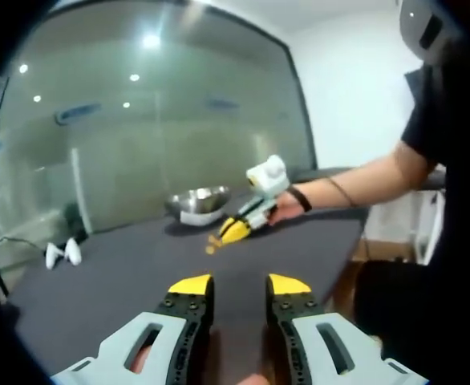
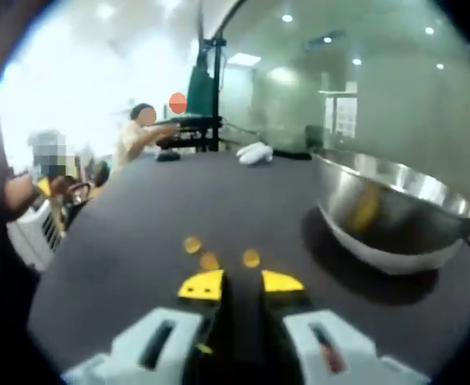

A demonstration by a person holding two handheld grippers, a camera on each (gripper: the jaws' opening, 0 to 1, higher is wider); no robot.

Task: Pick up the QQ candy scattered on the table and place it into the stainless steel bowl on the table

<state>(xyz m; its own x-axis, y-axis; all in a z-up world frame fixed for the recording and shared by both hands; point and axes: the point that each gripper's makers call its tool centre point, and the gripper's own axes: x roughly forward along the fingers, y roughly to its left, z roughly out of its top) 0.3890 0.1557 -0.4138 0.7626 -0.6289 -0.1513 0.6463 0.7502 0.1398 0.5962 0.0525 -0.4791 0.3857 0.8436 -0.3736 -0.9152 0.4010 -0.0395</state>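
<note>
**Candies on the dark table beside the bowl**

Three small yellow QQ candies point(image 2: 209, 261) lie on the dark table point(image 2: 139, 241), just past the tips of the right gripper point(image 2: 241, 282). In the right gripper view they are blurry, so their shape is hard to see. The stainless steel bowl point(image 2: 395, 212) sits near them on the right. A yellow smear shows on its shiny wall, and it is hard to tell what it is.

The right gripper has a small gap between its jaws and holds nothing.

In the left gripper view the bowl point(image 1: 197, 200) is far off and small. The right gripper point(image 1: 228, 233), held by a hand point(image 1: 283, 207), points down at tiny candies point(image 1: 212, 245). The left gripper point(image 1: 240, 285) hangs above bare table with its jaws apart and nothing between them.

Two white things point(image 1: 62, 254) lie at the table's far edge, too small to name.
</note>
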